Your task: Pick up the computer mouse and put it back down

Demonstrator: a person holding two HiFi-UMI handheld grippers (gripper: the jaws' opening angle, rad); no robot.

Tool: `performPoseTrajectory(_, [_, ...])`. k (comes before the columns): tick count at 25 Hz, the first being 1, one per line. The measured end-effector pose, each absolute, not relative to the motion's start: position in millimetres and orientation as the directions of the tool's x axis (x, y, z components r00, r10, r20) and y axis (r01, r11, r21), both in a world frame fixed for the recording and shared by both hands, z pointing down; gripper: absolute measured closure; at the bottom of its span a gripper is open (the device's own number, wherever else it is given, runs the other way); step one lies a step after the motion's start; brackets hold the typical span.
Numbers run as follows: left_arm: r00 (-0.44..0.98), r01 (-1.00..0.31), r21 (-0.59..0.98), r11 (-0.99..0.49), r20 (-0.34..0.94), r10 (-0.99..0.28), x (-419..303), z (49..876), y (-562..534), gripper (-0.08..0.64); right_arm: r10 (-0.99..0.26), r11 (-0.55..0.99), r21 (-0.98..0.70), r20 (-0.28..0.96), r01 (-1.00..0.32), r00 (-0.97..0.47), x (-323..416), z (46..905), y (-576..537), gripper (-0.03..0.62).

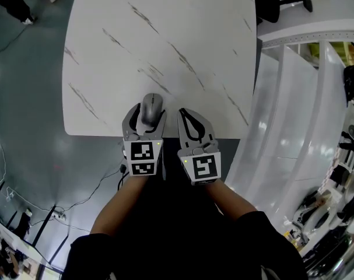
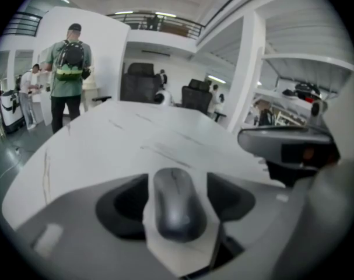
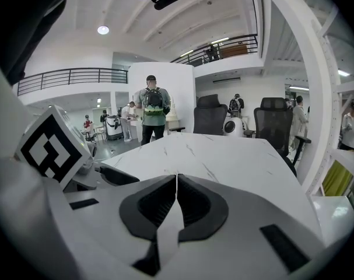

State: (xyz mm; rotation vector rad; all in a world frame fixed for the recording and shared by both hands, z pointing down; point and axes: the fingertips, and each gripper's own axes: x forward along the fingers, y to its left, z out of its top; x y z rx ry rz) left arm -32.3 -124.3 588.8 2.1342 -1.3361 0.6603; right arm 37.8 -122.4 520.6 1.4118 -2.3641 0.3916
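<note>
White marble table (image 1: 165,39) filled most of the head view, with the person at its near edge. Left gripper (image 1: 147,118) was at that near edge, jaws apart with slim gaps either side of the computer mouse (image 1: 152,105) between them, pads not pressing on it. Right gripper (image 1: 187,114) was just to the right, jaws together, nothing in them. The mouse looked to be resting on the table near the near edge. Judged: mouse likely back down and let go, so the task was nearly done; only pulling the left gripper clear was left.
</note>
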Motion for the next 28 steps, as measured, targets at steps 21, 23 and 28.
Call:
performPoseTrajectory(21, [0.215, -0.959, 0.053, -0.28, 0.777, -0.591, -31.0, 623.3, -124.8, 0.221, -0.776, 0.465, -0.075, 0.444, -0.882, -0.447, 48.4, 530.7, -123.1, 0.572])
performPoseTrajectory(23, [0.226, -0.955, 0.059, -0.292, 0.78, -0.584, -30.7, 622.6, -124.6, 0.256, -0.777, 0.467, -0.075, 0.441, -0.881, -0.45, 49.1, 529.9, -122.3, 0.572])
performPoseTrajectory(28, [0.254, -0.946, 0.076, -0.314, 0.777, -0.576, -32.1, 622.3, -126.4, 0.265, -0.772, 0.474, -0.069, 0.447, -0.878, -0.452, 47.9, 528.5, -122.2, 0.572])
